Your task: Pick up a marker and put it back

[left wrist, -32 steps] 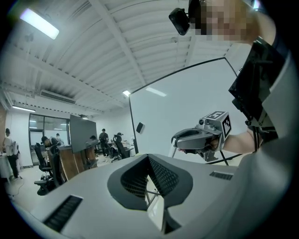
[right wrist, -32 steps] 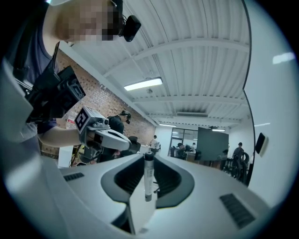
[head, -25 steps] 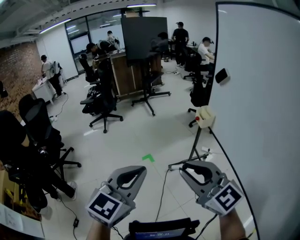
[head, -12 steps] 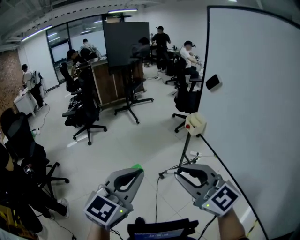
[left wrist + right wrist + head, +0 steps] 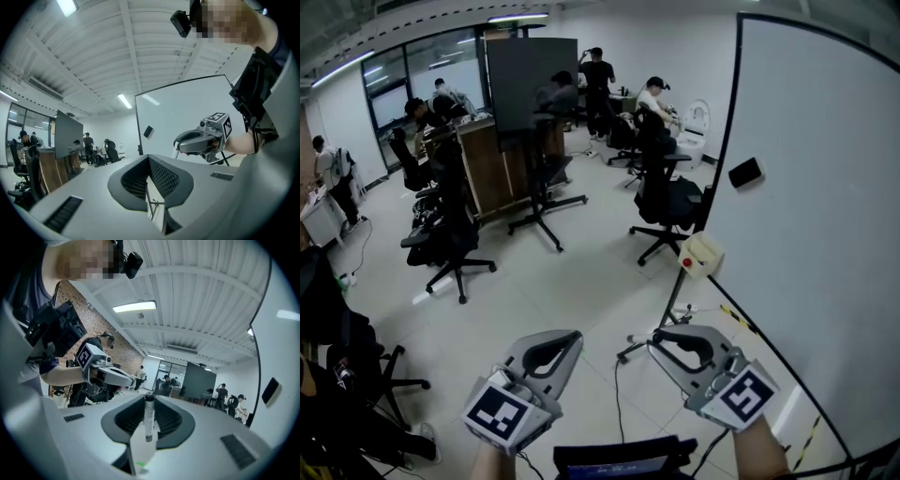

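A: R gripper (image 5: 661, 342), state?
B: Jaws pinched on the marker (image 5: 149, 416). It stands upright betw. the pads, dark cap on top. Only the right gripper view shows it; in the head view it can't be made out.
A: L gripper (image 5: 572, 339)?
B: Jaws pressed together, only a thin slit, nothing betw. them. Held near R, not touching, low in front of the person.
A: Any print?
B: Marker barrel has no legible label (too small, blurred). Tag cube (image 5: 748, 396) on R has a black/white square pattern, no letters. Dark device (image 5: 623, 461) is cut off at the bottom edge; the blue strip on it is unreadable.
A: Further out?
B: Whiteboard (image 5: 825, 234) at right, small black block (image 5: 745, 172) stuck on it. Board's lower edge runs out of frame.
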`<state>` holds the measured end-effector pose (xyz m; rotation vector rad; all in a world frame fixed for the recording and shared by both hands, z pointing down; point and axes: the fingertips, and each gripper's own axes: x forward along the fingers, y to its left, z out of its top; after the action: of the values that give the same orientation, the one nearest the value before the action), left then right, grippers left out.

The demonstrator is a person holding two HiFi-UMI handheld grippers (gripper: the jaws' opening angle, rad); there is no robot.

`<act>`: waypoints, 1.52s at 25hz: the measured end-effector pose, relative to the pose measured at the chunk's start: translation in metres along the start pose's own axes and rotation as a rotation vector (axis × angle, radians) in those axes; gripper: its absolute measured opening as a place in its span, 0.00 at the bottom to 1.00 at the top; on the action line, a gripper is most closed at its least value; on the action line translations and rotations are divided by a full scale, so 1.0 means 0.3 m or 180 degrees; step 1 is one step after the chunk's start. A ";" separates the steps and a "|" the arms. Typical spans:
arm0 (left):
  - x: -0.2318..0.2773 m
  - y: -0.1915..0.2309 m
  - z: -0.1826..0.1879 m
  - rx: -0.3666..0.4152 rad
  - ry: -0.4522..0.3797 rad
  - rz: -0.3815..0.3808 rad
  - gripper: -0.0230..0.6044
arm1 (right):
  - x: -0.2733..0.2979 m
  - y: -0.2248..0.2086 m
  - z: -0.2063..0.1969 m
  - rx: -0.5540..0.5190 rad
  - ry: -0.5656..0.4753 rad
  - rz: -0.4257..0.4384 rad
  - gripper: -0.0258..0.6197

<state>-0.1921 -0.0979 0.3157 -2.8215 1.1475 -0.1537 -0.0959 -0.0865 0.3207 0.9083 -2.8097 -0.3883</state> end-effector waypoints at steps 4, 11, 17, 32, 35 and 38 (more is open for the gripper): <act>0.018 0.087 -0.030 -0.0012 -0.0015 -0.0134 0.03 | 0.084 -0.022 -0.005 -0.0044 0.0088 -0.0104 0.16; 0.155 0.156 -0.056 -0.0075 0.0000 -0.0424 0.03 | 0.112 -0.144 -0.059 0.0029 0.0288 -0.0381 0.17; 0.376 0.175 -0.057 -0.0003 0.0062 -0.0539 0.03 | 0.101 -0.350 -0.143 0.0092 0.0282 -0.0531 0.16; 0.990 0.153 -0.052 0.0200 0.0354 -0.0551 0.03 | 0.068 -0.879 -0.367 0.0335 0.0171 -0.0431 0.16; 1.069 0.149 -0.074 0.0193 0.0410 -0.0527 0.03 | 0.057 -0.938 -0.401 0.0359 0.0116 -0.0401 0.16; 1.121 0.172 -0.084 0.0161 0.0390 -0.0504 0.03 | 0.060 -0.989 -0.434 0.0416 0.0125 -0.0457 0.16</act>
<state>0.0087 -0.3711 0.3540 -2.8910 0.9253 -0.3663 0.0832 -0.3543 0.3589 1.1364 -2.7696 -0.2041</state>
